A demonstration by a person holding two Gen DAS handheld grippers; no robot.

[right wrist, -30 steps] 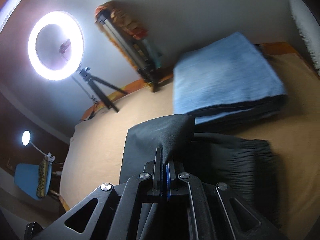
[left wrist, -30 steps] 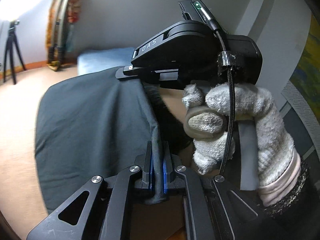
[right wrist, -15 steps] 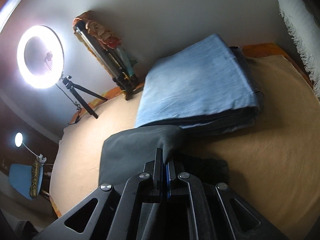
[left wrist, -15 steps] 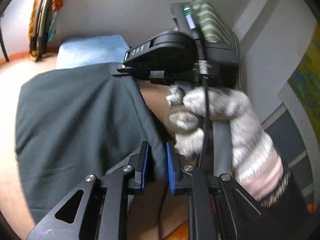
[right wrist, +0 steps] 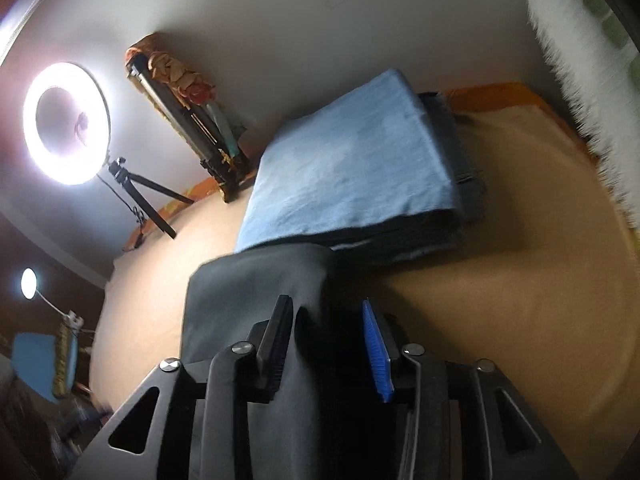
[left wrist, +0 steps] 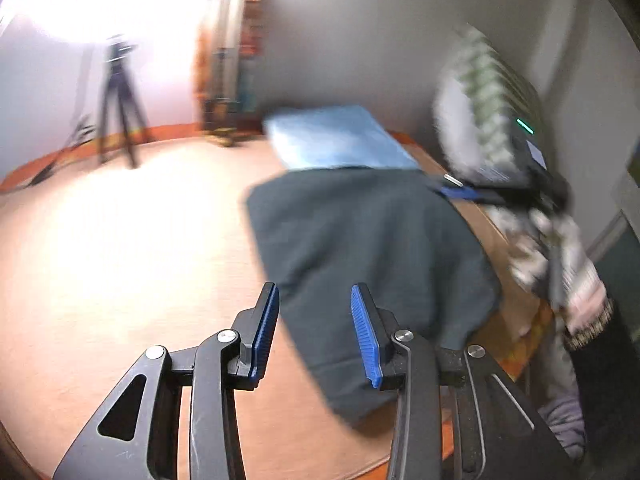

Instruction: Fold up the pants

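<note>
The dark grey pants (left wrist: 368, 248) lie folded on the tan bed surface (left wrist: 120, 264), just in front of a stack of folded clothes. My left gripper (left wrist: 314, 332) is open, its blue pads apart, held above the near edge of the pants and holding nothing. My right gripper (right wrist: 328, 344) is open too, its jaws spread over the far right corner of the pants (right wrist: 256, 304), with cloth lying between them but not pinched. In the left wrist view the right gripper (left wrist: 460, 188) shows at the pants' far right corner, held by a gloved hand (left wrist: 560, 256).
A stack of folded clothes with a light blue piece on top (right wrist: 356, 160) lies behind the pants against the wall. A ring light on a tripod (right wrist: 66, 124) and a leaning folded stand (right wrist: 188, 116) stand at the back. A white and green fringed cloth (left wrist: 480, 104) hangs at right.
Both grippers have opened and let go of the pants, which now lie flat. The left gripper has pulled back and swung left; the right gripper has moved toward the blue stack.
</note>
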